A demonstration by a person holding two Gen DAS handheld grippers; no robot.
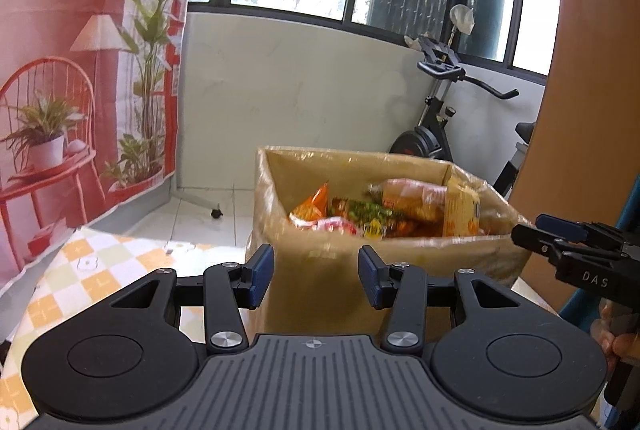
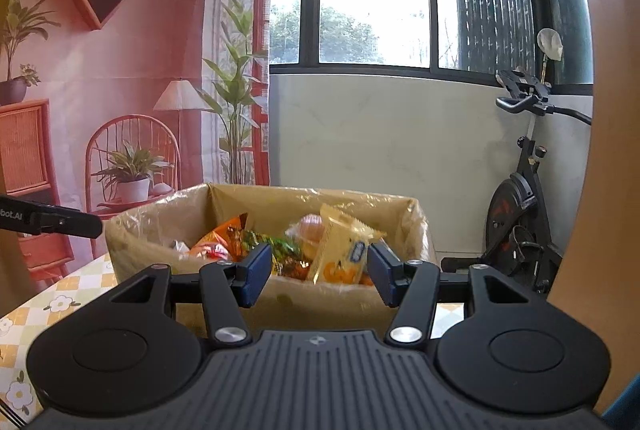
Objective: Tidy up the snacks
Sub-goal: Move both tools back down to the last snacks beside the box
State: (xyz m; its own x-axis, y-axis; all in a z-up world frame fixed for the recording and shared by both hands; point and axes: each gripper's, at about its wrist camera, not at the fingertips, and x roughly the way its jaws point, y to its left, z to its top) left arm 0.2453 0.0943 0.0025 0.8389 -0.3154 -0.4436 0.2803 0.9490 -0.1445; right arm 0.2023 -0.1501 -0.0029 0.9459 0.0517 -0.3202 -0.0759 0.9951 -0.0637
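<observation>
A cardboard box (image 1: 320,270) lined with clear plastic stands on the table and holds several snack packets: an orange bag (image 1: 314,204), a green-and-red packet (image 1: 364,210) and a yellow packet (image 1: 460,208). My left gripper (image 1: 316,276) is open and empty, just in front of the box's near wall. My right gripper (image 2: 318,272) is open and empty in front of the same box (image 2: 160,230), level with its rim, with the yellow packet (image 2: 340,254) seen between its fingers. The right gripper also shows at the right edge of the left wrist view (image 1: 536,230).
The table has a yellow-and-white checked cloth (image 1: 80,278). An exercise bike (image 2: 520,198) stands on the floor at the back right. A printed room backdrop (image 2: 120,70) hangs at the left. A brown panel (image 1: 580,150) is close on the right.
</observation>
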